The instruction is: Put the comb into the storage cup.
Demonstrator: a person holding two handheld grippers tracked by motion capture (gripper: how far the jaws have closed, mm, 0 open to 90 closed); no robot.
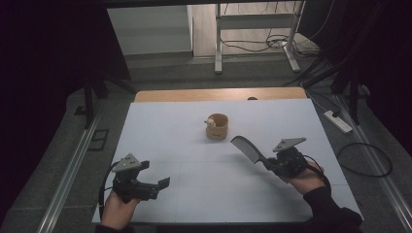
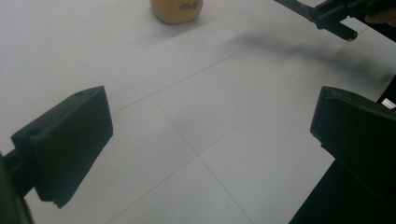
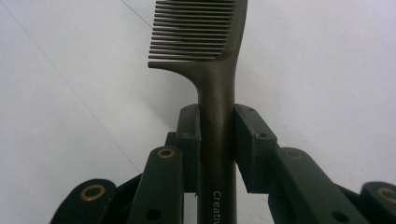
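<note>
A dark comb [image 1: 248, 149] is held by its handle in my right gripper [image 1: 272, 165], with its toothed end pointing up and left over the white table. In the right gripper view both pads press the sides of the comb's handle [image 3: 217, 140], and the comb's teeth [image 3: 196, 32] sit beyond the jaws. My left gripper [image 1: 163, 184] hovers near the table's front left, its jaws wide apart with nothing between them; its fingers [image 2: 70, 144] frame bare table in the left gripper view. A small round wooden cup [image 1: 217, 126] stands mid-table, with a small pale object at its rim.
The white table top [image 1: 194, 160] ends at a wooden strip along the far edge. Cables, a metal frame and a power strip [image 1: 337, 121] lie on the floor beyond and to the right. The cup's base [image 2: 176, 10] shows at the top of the left gripper view.
</note>
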